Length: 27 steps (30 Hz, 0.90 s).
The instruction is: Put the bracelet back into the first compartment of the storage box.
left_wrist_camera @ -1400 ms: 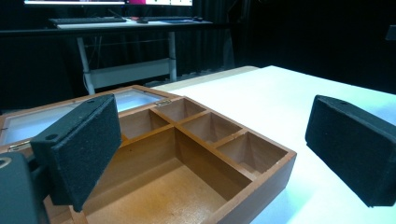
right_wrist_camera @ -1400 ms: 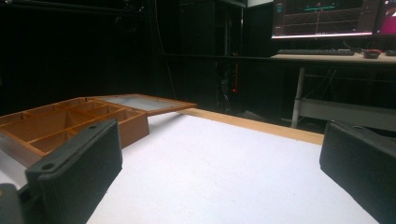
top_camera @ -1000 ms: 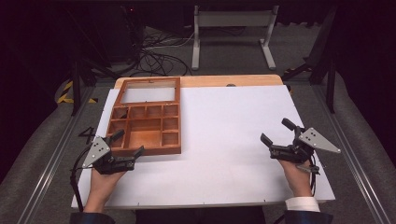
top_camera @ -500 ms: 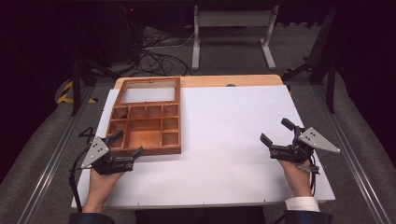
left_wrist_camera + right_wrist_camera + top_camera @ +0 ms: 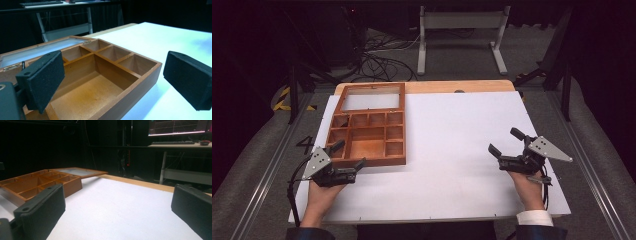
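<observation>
At the worktop's near left corner, the left gripper (image 5: 346, 155) rests with its jaws wide apart, straddling the near left corner of the brown wooden compartmented box (image 5: 368, 140); whether a jaw touches the wood is hard to tell. Near the right edge, the right gripper (image 5: 507, 142) sits with jaws spread over bare white worktop (image 5: 452, 130). Farther back, the box's glazed lid (image 5: 371, 101) lies open flat.
</observation>
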Each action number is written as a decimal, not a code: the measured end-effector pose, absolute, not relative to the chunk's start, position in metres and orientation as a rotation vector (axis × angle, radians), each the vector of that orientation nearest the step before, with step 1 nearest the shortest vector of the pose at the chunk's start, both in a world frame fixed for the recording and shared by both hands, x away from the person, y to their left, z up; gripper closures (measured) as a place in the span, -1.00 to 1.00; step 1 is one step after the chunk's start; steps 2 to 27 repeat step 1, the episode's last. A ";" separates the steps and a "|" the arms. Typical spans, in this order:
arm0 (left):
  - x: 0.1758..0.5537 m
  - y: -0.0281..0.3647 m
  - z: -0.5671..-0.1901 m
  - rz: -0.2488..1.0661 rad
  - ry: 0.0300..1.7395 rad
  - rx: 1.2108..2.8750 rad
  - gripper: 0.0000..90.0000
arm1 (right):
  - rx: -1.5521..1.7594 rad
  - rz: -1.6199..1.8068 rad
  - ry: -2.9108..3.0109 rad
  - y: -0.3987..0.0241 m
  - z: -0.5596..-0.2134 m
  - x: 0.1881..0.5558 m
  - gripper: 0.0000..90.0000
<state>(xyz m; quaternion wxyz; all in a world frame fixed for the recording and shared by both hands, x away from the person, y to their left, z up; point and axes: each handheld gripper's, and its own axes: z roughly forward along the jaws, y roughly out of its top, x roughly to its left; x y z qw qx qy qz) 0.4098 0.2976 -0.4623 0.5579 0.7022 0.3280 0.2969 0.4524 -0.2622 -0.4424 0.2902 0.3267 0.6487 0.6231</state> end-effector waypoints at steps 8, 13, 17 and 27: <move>0.410 0.297 -0.463 0.707 0.774 1.661 -0.91 | 0.872 1.661 1.734 -0.262 -0.443 0.452 -1.00; 0.410 0.297 -0.463 0.707 0.774 1.661 -0.91 | 0.872 1.661 1.734 -0.262 -0.443 0.452 -1.00; 0.410 0.297 -0.463 0.707 0.774 1.661 -0.91 | 0.872 1.661 1.734 -0.262 -0.443 0.452 -1.00; 0.410 0.297 -0.463 0.707 0.774 1.661 -0.91 | 0.872 1.661 1.734 -0.262 -0.443 0.452 -1.00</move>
